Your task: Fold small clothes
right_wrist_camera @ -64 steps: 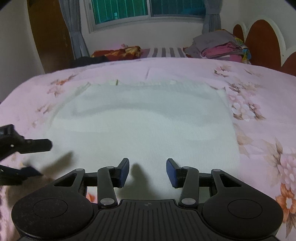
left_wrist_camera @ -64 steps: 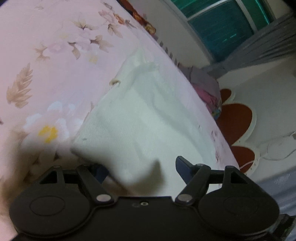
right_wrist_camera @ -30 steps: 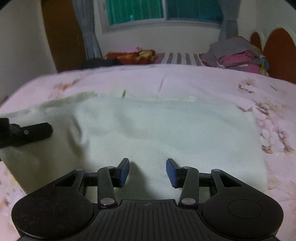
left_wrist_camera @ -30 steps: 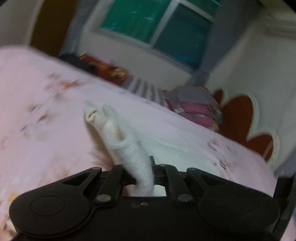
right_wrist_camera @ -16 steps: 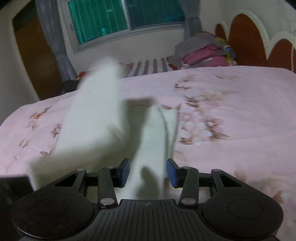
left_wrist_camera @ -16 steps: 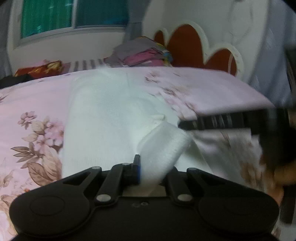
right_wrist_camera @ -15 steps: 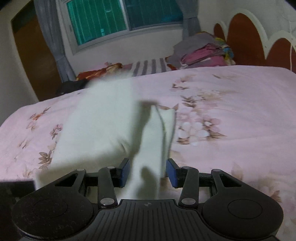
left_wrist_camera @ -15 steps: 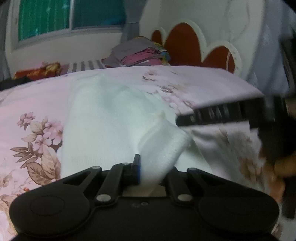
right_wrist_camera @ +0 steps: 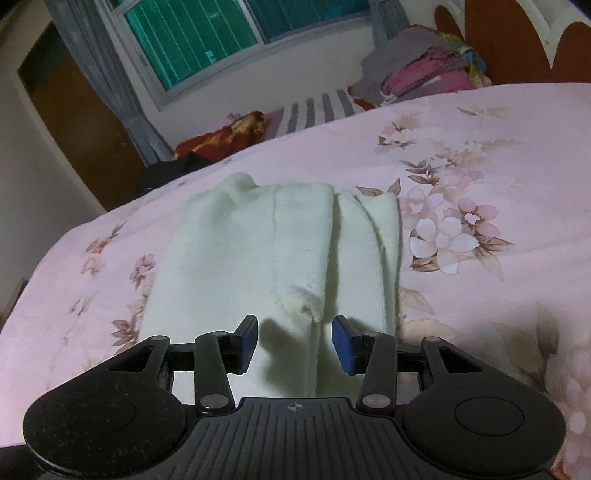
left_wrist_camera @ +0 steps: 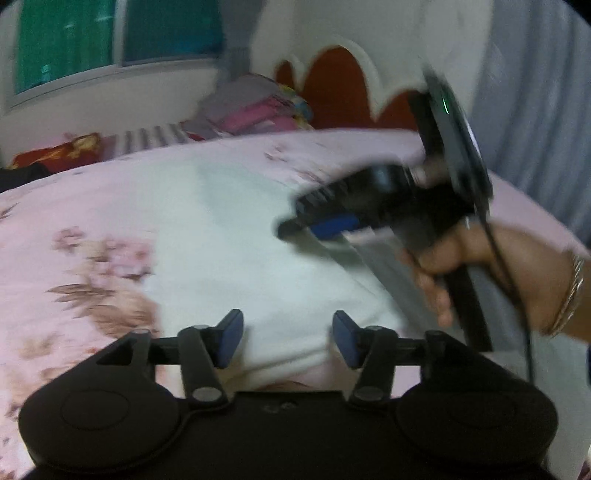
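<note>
A white knitted garment [right_wrist_camera: 258, 251] lies folded lengthwise on the pink floral bedsheet [right_wrist_camera: 480, 166], its folded-over edge forming ridges on the right side. My left gripper [left_wrist_camera: 288, 334] hovers over the near end of the garment [left_wrist_camera: 240, 240]; its jaws are opening, the blue pads stand apart and press on nothing. My right gripper [right_wrist_camera: 295, 336] is open just above a small wrinkle in the cloth, which no pad pinches. In the left wrist view the right gripper [left_wrist_camera: 314, 221] shows blurred over the garment's right side, held by a hand [left_wrist_camera: 498, 266] wearing a bracelet.
A pile of folded clothes [right_wrist_camera: 424, 70] sits at the far side of the bed by the brown and white headboard [right_wrist_camera: 498, 33]. Red and dark fabrics [right_wrist_camera: 225, 136] lie at the far edge below the window [right_wrist_camera: 221, 29]. A brown door [right_wrist_camera: 74, 122] stands left.
The left gripper carried the garment's left edge over to the right, then let it go as its jaws came apart. The garment went from flat to folded. The right gripper shifted sideways, still open.
</note>
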{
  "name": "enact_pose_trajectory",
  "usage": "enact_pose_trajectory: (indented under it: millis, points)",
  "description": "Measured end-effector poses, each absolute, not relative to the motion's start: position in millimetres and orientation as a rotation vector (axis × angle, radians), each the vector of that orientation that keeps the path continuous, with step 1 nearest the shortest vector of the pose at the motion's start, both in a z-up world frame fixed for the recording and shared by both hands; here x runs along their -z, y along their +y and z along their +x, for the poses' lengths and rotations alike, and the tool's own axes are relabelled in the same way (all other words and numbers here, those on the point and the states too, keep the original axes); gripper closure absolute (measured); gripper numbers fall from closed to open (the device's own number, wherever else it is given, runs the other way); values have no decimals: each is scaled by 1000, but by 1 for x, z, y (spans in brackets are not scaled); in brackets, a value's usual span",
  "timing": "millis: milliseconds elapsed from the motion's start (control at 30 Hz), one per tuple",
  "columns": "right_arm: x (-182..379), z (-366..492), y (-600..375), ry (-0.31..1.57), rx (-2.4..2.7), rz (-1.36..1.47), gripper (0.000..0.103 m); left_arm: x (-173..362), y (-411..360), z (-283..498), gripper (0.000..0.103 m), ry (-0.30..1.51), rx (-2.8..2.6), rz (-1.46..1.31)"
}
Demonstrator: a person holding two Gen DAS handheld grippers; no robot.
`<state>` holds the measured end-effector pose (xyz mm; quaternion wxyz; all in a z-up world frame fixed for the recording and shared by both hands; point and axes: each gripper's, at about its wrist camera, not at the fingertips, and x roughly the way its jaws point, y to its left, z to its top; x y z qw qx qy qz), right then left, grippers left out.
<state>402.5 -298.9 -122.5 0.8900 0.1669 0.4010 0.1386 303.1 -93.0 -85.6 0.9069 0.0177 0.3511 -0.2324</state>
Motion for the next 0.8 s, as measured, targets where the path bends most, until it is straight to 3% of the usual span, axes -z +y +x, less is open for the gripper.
enact_pose_trajectory:
  millis: [233, 267, 300, 333, 633, 800]
  points:
    - [135, 421, -297, 859, -324, 430, 59, 71, -49, 333, 49, 700, 296, -33]
    - [134, 421, -296, 857, -322, 428, 63, 71, -46, 338, 49, 701, 283, -40]
    - [134, 422, -294, 856, -325, 422, 84, 70, -46, 343, 49, 702, 268, -44]
    - [134, 422, -294, 861, -334, 426, 86, 69, -45, 351, 49, 704, 258, -47]
    - [100, 398, -304, 748, -285, 298, 92, 70, -66, 401, 49, 717, 292, -70]
    - [119, 400, -317, 841, -244, 277, 92, 92, -82, 419, 49, 788, 315, -78]
